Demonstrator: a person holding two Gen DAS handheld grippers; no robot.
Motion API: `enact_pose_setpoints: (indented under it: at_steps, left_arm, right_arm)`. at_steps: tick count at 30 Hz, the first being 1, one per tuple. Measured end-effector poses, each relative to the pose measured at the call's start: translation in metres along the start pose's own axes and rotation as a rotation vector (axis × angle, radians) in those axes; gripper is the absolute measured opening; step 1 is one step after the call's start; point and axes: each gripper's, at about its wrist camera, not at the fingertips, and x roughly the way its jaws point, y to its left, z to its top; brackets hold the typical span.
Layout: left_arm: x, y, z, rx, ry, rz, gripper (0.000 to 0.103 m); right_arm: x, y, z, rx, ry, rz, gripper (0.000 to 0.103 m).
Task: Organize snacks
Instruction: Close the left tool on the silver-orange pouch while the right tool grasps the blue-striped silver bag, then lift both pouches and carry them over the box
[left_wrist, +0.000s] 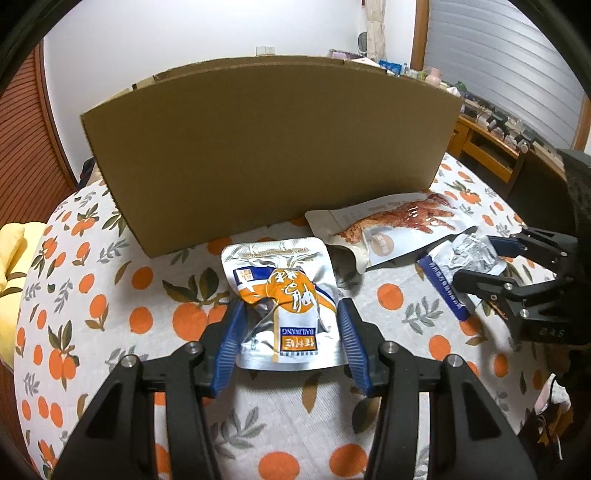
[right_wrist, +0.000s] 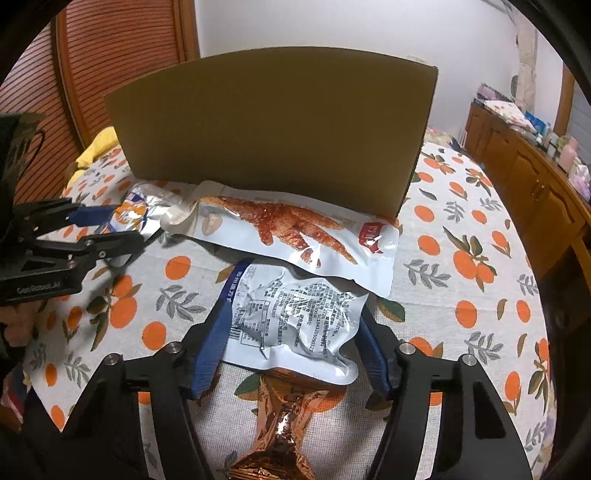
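Orange-print tablecloth; cardboard box walls off snack pouches behind.

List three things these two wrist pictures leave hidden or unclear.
- Inside of the cardboard box: both views, hidden by its tall near wall.
- Copper foil packet: right wrist view, upper part under the white pouch, bottom cut off by the picture's edge.
- Print on the chicken-feet bag: left wrist view, too small.
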Motion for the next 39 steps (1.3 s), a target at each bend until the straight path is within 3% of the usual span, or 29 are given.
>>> enact_pose_setpoints:
  at_steps: [18, 39]
  left_arm:
    - [-0.041, 0.005, -0.013, -0.041, -0.067, -0.032, 0.05]
    - [-0.08, -0.006, 0.007, -0.015, -0.173, -0.021, 0.05]
  right_arm:
    - [-0.019, 0.014, -0.001, -0.043, -0.053, 0.026, 0.06]
    - [-0.061, 0.015, 0.02, -0.045, -0.158, 0.035, 0.06]
